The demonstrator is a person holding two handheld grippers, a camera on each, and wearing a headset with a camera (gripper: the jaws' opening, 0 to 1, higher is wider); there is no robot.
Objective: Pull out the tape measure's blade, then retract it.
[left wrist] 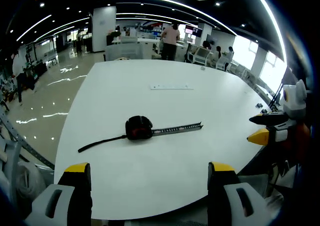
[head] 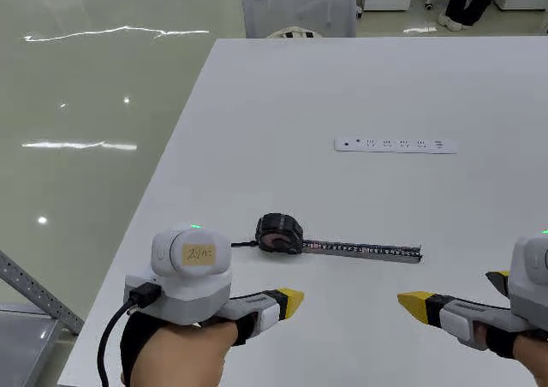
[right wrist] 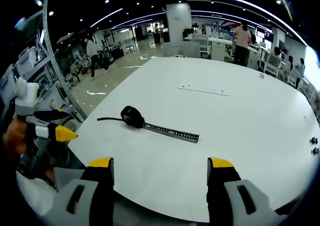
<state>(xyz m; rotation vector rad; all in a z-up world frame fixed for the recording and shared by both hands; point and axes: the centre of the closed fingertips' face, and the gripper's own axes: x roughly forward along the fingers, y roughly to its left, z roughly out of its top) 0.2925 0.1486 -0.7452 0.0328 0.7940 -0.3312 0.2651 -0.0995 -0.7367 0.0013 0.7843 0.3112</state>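
A black tape measure (head: 279, 233) lies on the white table (head: 377, 87), its blade (head: 361, 250) drawn out to the right and flat on the surface. The case shows again in the left gripper view (left wrist: 139, 128) and the right gripper view (right wrist: 132, 116), with a black wrist strap (left wrist: 99, 142) trailing off its other side. My left gripper (left wrist: 147, 172) hovers open near the table's front edge, just short of the case. My right gripper (right wrist: 161, 167) is open too, off to the right, nearer than the blade's tip. Neither holds anything.
A white power strip (head: 395, 145) lies further back on the table. A chair (head: 300, 6) stands at the far edge. The table's left edge drops to a shiny floor (head: 86, 104). People stand among desks in the background.
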